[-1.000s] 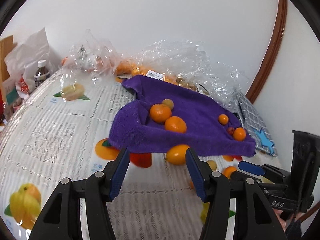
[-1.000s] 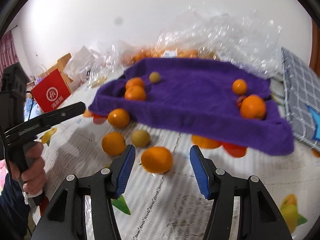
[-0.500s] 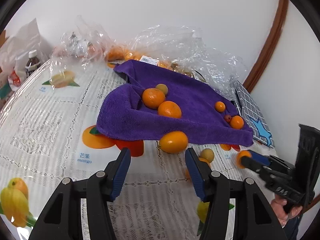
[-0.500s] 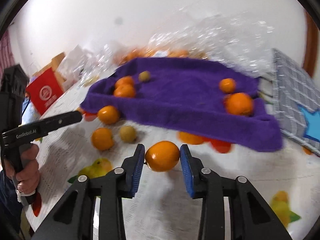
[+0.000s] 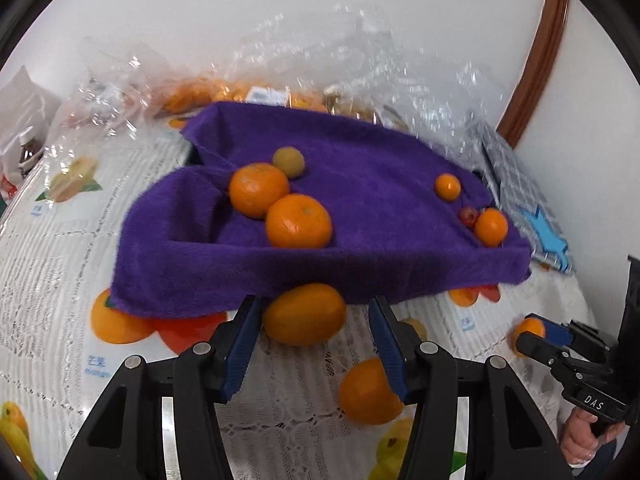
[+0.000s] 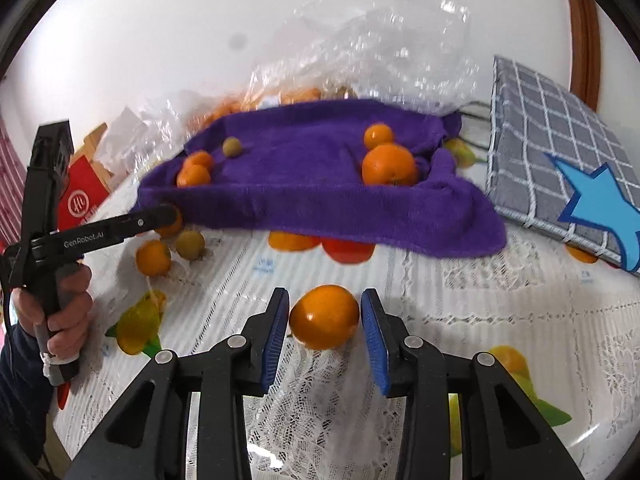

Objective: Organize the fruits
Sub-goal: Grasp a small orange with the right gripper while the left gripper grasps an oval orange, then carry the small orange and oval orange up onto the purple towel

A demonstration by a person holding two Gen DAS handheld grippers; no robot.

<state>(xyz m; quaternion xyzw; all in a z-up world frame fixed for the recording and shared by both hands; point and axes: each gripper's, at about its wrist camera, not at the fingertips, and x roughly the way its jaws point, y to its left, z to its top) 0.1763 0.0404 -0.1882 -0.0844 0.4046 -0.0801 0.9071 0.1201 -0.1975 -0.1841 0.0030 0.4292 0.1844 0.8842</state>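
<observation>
A purple towel [image 5: 360, 184] [image 6: 320, 184] lines a low tray and holds several oranges [image 5: 298, 221] [image 6: 389, 165] and a small green fruit [image 5: 289, 161]. My left gripper [image 5: 316, 310] is open, its blue pads on either side of an orange [image 5: 304, 314] on the table at the towel's front edge. Another orange [image 5: 366, 392] lies under the right finger. My right gripper [image 6: 324, 312] is shut on an orange [image 6: 324, 316] and holds it above the table. It also shows at the right of the left wrist view [image 5: 532, 332].
Loose oranges [image 6: 153, 257] and a green fruit [image 6: 191, 244] lie left of the towel. Clear plastic bags of fruit [image 5: 320, 60] stand behind it. A grey checked cushion [image 6: 560, 152] with a blue star lies at the right. A red bag [image 6: 80, 200] stands at the left.
My right gripper closed on an orange and lifted it. My left gripper moved forward until its open pads came around the orange at the towel's edge.
</observation>
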